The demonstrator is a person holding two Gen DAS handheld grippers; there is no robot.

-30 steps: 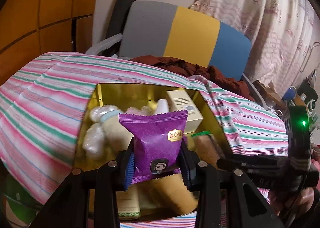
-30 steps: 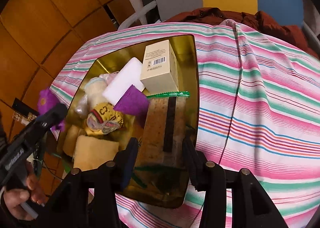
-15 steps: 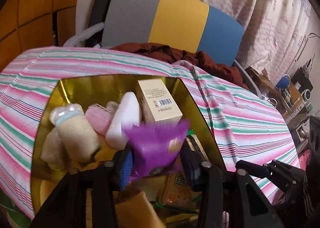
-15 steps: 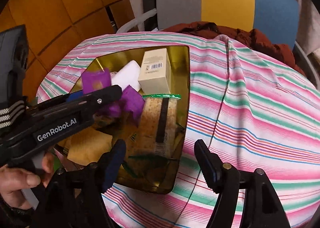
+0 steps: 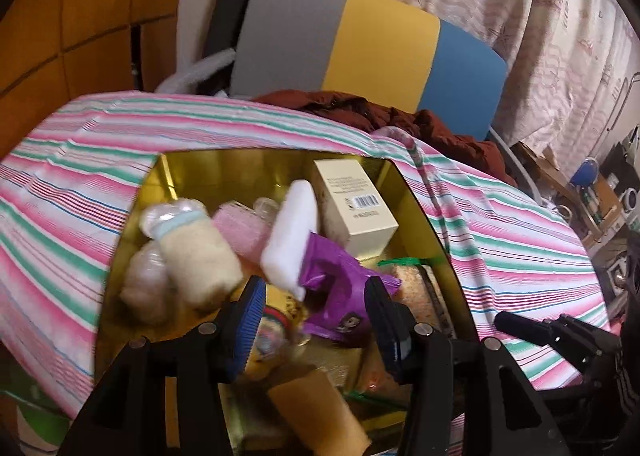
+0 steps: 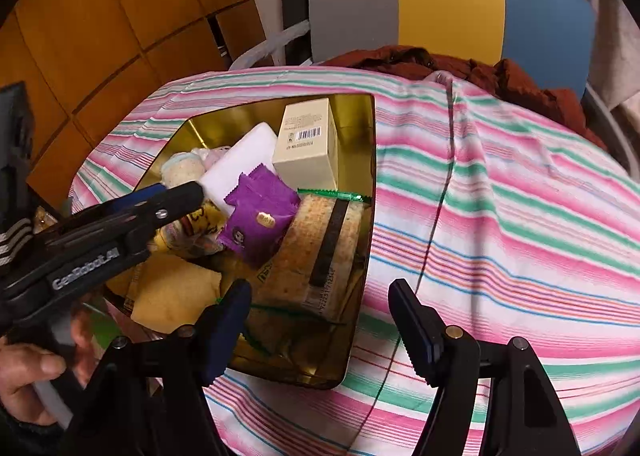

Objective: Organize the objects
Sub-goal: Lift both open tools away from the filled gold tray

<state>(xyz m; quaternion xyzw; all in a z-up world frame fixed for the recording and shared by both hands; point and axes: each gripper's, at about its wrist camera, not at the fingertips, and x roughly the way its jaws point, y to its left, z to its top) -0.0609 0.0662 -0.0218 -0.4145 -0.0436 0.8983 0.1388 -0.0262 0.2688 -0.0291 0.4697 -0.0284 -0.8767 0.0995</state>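
The left tool [image 5: 316,314] hangs over the near part of the gold tray [image 5: 420,208], and its two blue pads are spread apart with nothing between them. The purple packet [image 5: 340,280] lies loose in the tray just beyond the pads, tilted, leaning on the white block [image 5: 290,232] and on the cracker pack [image 5: 412,288]. In the right wrist view the same packet [image 6: 258,216] rests on top of the cracker pack [image 6: 320,252], beside the white block [image 6: 244,162]. A hand [image 6: 28,380] holds the grip of the left tool [image 6: 176,192] at the left edge of this view.

The right tool [image 6: 320,322] is also open, its fingers wide apart. It is above the near right corner of the tray [image 6: 370,160], one finger over the tray and the other over the striped cloth [image 6: 500,216] on the worktop.

Further in the tray are a yellow soft piece [image 6: 172,292], a fluffy cream roll [image 5: 196,252], a pink sponge [image 5: 240,230] and, at the far side, a cream box [image 5: 356,212] with a barcode. The tray is quite full and the things overlap.

Behind the worktop lies a dark red garment [image 5: 360,112], then a chair back [image 5: 360,44] in grey, yellow and blue. A patterned curtain [image 5: 540,24] hangs at the right.
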